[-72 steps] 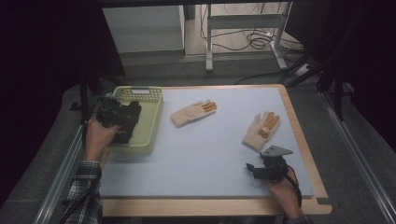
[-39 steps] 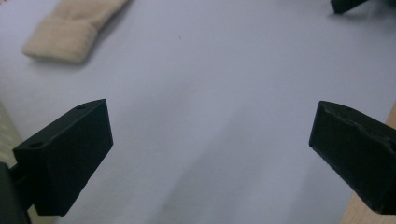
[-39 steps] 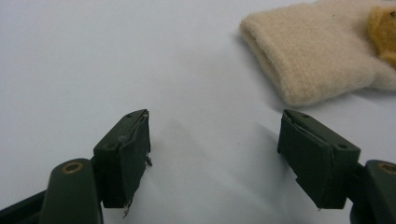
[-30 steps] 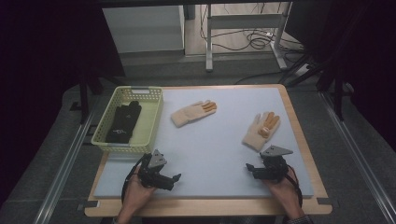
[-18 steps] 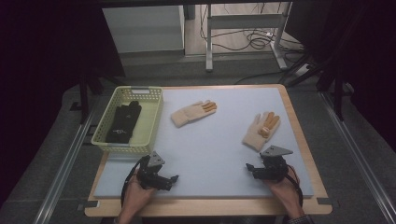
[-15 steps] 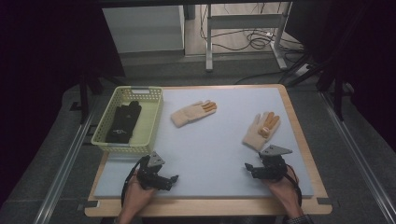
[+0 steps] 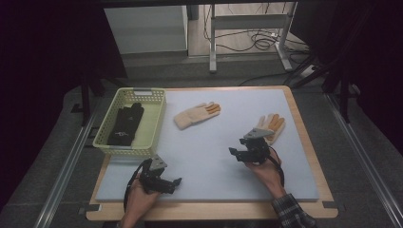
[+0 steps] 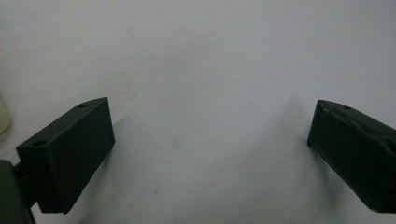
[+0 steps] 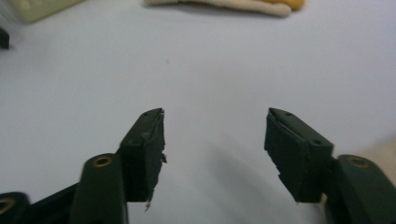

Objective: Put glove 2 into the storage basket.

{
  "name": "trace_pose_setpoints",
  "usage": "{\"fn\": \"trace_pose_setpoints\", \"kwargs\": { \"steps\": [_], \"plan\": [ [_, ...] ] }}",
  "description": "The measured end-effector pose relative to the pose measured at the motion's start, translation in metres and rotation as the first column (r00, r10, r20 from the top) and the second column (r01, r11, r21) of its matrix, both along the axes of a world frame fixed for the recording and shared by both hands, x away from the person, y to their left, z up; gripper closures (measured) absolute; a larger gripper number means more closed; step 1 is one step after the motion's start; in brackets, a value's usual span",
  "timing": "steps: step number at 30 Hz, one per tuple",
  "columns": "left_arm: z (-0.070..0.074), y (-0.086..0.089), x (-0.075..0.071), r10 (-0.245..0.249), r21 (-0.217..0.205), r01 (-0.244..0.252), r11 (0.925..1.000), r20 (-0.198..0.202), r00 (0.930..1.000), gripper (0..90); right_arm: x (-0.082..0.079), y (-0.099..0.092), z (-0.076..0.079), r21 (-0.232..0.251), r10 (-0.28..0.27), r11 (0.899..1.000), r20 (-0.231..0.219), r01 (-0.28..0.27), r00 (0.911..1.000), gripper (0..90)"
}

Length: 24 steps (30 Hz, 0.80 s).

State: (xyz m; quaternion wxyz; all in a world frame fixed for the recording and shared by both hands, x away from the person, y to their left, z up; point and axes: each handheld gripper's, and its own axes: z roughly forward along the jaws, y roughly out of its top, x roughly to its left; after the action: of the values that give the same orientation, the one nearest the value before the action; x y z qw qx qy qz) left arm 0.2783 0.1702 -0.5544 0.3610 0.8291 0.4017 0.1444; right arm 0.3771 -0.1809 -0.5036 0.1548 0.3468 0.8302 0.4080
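Just beyond right hand-held gripper (image 7: 236,153), orange-fingered glove (image 7: 272,125), jaws closing, empty

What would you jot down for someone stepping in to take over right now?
Left gripper: jaws open, nothing between them, low over the mat's near-left corner.
Right gripper: jaws open and have just been closing, nothing between them, beside the right glove.
Black gloves: already in the basket.
Middle glove: flat on the mat, beside the basket.
Right glove: flat near the mat's right edge.
Left to do, probably: both tan gloves into the basket, right one first.
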Motion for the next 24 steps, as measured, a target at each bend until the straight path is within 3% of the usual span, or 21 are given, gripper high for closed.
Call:
{"fn": "trace_pose_setpoints", "kwargs": {
  "steps": [5,17,21,24],
  "plan": [
    [0.000,0.000,0.000,0.000,0.000,0.000,1.0000,0.000,1.0000,1.1,0.024,0.026,0.003,0.015,0.014,1.000,-0.006,-0.014,0.9999,51.2],
    [0.000,0.000,0.000,0.001,0.000,-0.001,1.0000,0.000,1.0000,1.1,0.073,0.080,0.004,-0.017,0.017,1.000,-0.018,-0.018,0.9997,66.6],
    [0.000,0.000,0.000,0.001,-0.002,-0.001,1.0000,-0.001,1.0000,1.1,0.089,0.094,0.003,-0.012,0.008,1.000,-0.022,-0.009,0.9997,67.0],
    [0.000,0.000,0.000,0.000,-0.001,0.000,1.0000,-0.001,1.0000,1.1,0.100,0.105,0.002,0.000,-0.003,1.000,-0.019,0.003,0.9998,62.4]
  ]
}}
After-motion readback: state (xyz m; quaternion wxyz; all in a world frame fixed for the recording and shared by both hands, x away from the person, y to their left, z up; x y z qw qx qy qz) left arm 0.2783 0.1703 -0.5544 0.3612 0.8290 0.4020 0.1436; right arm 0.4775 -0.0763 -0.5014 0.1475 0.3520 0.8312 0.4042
